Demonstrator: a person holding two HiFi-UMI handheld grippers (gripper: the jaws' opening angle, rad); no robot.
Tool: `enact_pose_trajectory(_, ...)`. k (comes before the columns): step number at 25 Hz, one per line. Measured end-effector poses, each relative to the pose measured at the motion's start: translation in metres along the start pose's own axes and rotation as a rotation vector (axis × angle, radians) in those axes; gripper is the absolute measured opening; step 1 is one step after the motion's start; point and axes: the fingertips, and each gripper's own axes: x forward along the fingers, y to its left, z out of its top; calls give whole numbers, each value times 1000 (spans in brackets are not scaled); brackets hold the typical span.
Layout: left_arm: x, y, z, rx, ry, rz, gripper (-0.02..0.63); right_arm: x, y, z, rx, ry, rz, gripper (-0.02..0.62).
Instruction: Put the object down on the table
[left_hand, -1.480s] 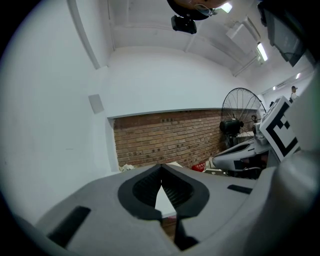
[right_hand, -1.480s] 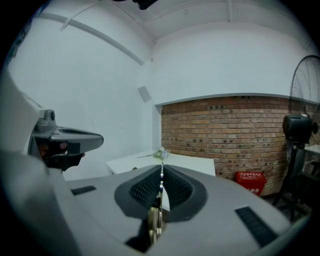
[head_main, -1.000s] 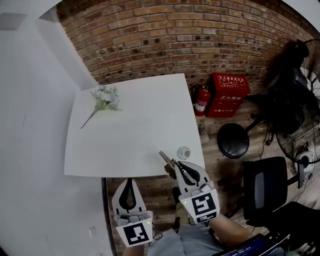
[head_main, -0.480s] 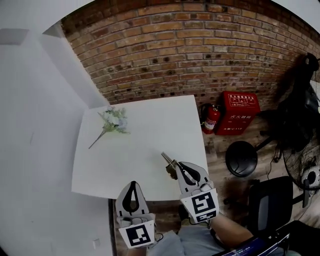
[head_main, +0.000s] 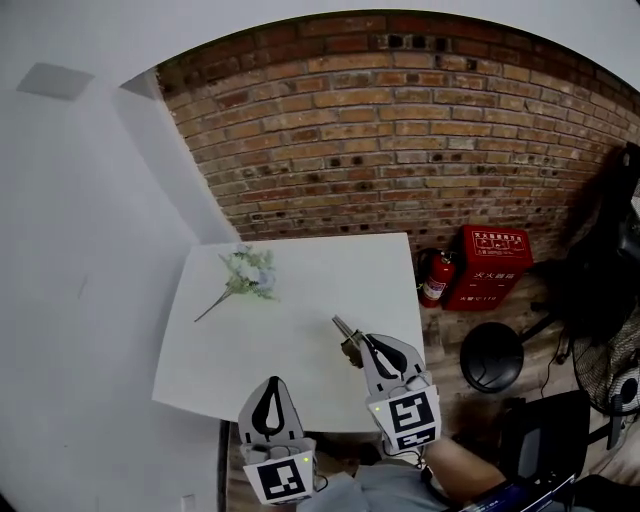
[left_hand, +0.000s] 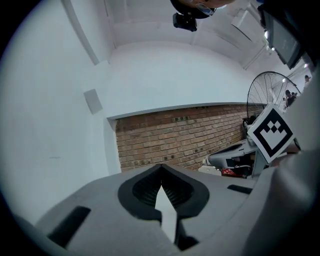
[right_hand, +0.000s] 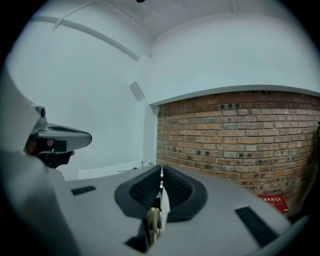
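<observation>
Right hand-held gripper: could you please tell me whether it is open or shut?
Shut on a thin metal object: in the right gripper view the jaws of the right hand-held gripper press against both its sides.

Even, bright light — strong fisheye edges.

We take this for an office or studio workroom. It has an exposed red-brown brick wall (head_main: 400, 130) and a white square desk (head_main: 320, 280). A red fire extinguisher (head_main: 435, 280) stands beside a red fire-equipment cabinet (head_main: 492, 265). There is also a black swivel office chair (head_main: 545, 430), a round black stool (head_main: 491, 358) and a wood-plank floor (head_main: 445, 325).
</observation>
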Motion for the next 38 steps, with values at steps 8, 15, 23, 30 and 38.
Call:
enact_pose_trajectory(8, 28, 23, -16, -8, 26, -25, 8, 35, 4, -17, 1, 62, -22, 14)
enact_pose_trajectory(15, 63, 38, -38, -20, 58, -73, 8, 60, 1, -43, 12, 131, -57, 14)
enact_pose_trajectory(23, 90, 49, -56, -24, 95, -117, 8, 82, -1, -72, 27, 201, -78, 14)
enact_pose_trajectory(30, 104, 59, -80, -35, 140, -137, 8, 98, 1, -96, 42, 258, -89, 14)
enact_pose_trajectory(38, 119, 67, -101, -31, 175, -149, 8, 113, 2, -125, 57, 303, -93, 14)
